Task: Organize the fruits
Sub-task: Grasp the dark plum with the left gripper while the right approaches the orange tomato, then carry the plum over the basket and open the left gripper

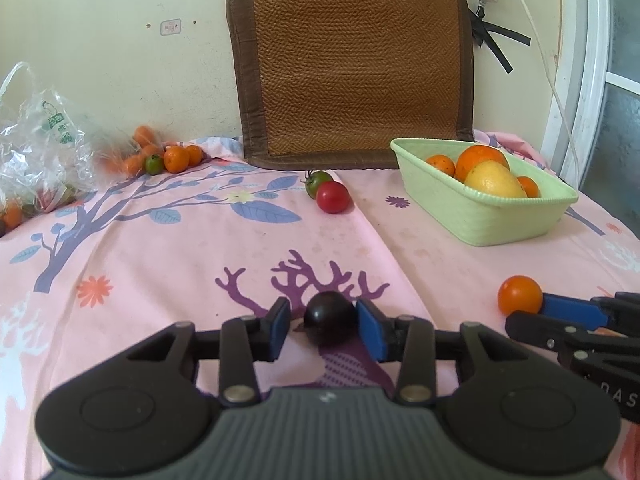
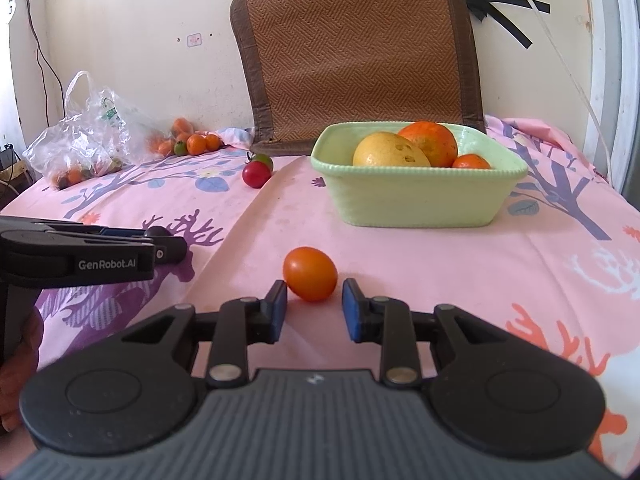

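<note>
Left tool (image 1: pixel 324 326) spread around dark fruit (image 1: pixel 330 317), right pad touching, not clamped. Right tool (image 2: pixel 314 306) released just short of orange tomato (image 2: pixel 310 273). Could roll off on soft bedsheet (image 2: pixel 460 264) if nudged; basket (image 2: pixel 416 204) far right.

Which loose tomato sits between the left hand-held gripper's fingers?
The dark, near-black tomato, between the left hand-held gripper's open fingers. The orange tomato lies at the right hand-held gripper; the red tomato sits farther back.
</note>
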Tool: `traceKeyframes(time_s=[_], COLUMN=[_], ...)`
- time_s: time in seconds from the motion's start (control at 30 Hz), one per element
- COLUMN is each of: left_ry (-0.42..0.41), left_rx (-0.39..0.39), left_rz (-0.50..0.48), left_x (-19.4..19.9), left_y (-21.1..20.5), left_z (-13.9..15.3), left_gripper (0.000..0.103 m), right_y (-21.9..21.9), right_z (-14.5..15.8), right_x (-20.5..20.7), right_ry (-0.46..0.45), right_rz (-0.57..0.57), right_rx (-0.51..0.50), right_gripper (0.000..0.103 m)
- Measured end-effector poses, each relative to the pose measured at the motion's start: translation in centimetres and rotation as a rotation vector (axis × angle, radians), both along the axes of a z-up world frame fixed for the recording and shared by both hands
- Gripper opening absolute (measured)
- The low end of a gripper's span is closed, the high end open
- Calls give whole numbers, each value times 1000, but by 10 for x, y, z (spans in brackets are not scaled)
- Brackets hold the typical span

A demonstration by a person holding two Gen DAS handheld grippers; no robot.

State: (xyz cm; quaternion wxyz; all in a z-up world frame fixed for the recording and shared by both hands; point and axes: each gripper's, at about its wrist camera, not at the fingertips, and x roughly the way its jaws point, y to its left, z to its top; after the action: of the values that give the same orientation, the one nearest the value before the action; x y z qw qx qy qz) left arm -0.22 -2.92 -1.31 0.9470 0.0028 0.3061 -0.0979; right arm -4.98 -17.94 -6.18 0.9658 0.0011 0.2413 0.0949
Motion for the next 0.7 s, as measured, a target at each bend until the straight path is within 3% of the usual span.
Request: traceKeyframes(time_s=[0.2, 0.3, 0.53, 0.6, 0.67, 0.7], left_ry=[3, 5, 15, 15, 11, 9], left_rx=[-41, -77, -88, -75, -60, -52], left_rz=[-11, -21, -13, -18, -27, -31], left_x=[0, 0, 2, 1, -1, -2], left_y=[6, 10, 10, 8, 5, 4], left_z=[1, 1, 1, 0, 0, 0], left_gripper=[42, 43, 47, 43, 29, 28], right_y=[1, 3, 4, 3, 2, 3], right_z=[0, 0, 1, 2, 1, 1], right_x=[-1, -2, -2, -1, 1, 2], right_ry=[0, -1, -5, -9, -5, -1], right_rz=[3, 28, 27, 23, 37, 43], right_rx=[2, 1, -3, 2, 9, 9], right_gripper=[36, 49, 50, 50, 49, 40])
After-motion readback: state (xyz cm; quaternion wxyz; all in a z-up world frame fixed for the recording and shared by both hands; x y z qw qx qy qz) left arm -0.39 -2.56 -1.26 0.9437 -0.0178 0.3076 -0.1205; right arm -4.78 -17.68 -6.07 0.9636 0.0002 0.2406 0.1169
